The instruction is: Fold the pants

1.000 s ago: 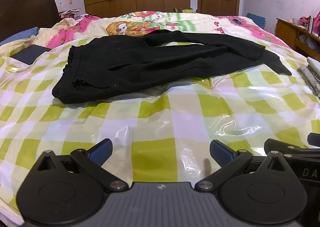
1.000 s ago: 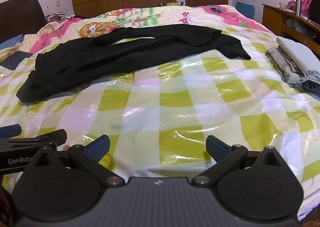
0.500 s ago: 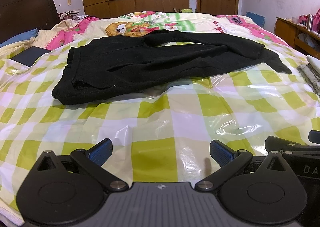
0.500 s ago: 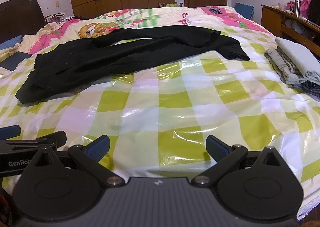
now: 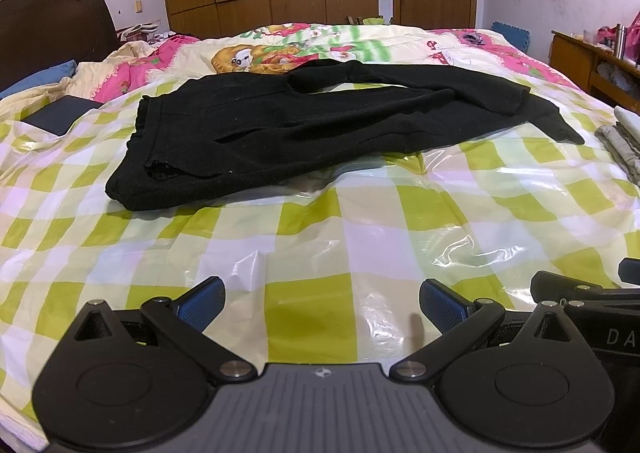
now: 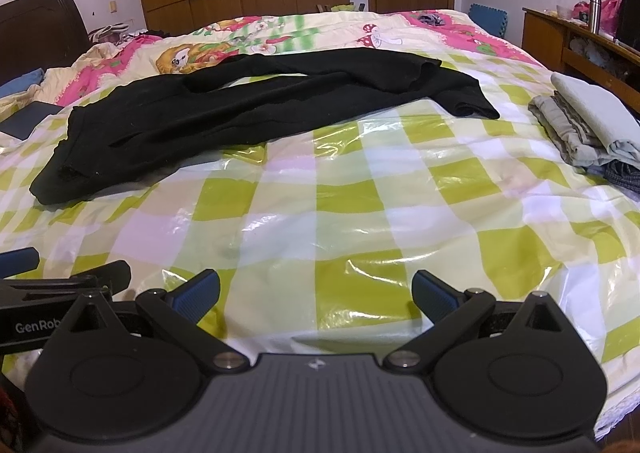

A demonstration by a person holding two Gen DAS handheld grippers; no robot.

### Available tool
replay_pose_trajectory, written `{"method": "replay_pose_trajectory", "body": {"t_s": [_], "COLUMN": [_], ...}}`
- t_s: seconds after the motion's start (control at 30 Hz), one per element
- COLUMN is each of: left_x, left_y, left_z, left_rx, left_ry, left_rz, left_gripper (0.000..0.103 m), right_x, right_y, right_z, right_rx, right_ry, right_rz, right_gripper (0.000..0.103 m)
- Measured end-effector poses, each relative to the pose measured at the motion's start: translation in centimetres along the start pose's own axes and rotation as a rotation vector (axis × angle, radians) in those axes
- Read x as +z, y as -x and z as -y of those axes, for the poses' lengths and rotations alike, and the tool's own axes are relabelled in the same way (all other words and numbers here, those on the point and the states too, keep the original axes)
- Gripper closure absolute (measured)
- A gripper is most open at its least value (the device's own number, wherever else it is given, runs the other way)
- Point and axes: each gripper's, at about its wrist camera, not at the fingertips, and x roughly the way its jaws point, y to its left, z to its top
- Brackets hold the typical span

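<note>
Black pants (image 5: 320, 129) lie spread across the middle of the bed, waistband at the left, legs running right, the far leg crossing over the near one. They also show in the right wrist view (image 6: 248, 109). My left gripper (image 5: 322, 303) is open and empty, low over the checked plastic sheet, well short of the pants. My right gripper (image 6: 316, 293) is open and empty, beside the left one, also well short of the pants.
A green-and-white checked plastic sheet (image 6: 360, 221) covers the near bed. Folded grey clothes (image 6: 584, 125) lie at the right edge. A dark flat object (image 5: 60, 117) lies at the left. A wooden desk (image 6: 580, 41) stands right; wardrobe and door behind.
Both grippers have risen or tilted slightly, so the pants sit a little lower in view. Nothing was gripped; the pants have not moved.
</note>
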Motion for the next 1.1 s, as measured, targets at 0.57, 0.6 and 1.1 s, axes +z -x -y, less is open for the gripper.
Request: {"method": "replay_pose_trajectory", "body": {"t_s": [0.57,0.6,1.1], "left_x": [-0.01,-0.01,-0.20], "left_y": [0.00,0.00,-0.01], "left_z": [0.01,0.01,-0.06], "left_rx": [-0.001,-0.001,0.003], "left_ry": [0.001,0.001,0.000], "left_rz": [0.000,0.001,0.002], "left_gripper": [0.000,0.000,0.000], "right_x": [-0.10,-0.06,-0.08], "right_y": [-0.18,-0.16,-0.25], "right_z": [0.16,0.15,0.17], "right_rx": [-0.005,-0.004,-0.005], "right_ry": [0.002,0.001,0.000], "right_rz": [-0.006,-0.006,-0.009], "right_gripper": [0.001,0.001,0.001]}}
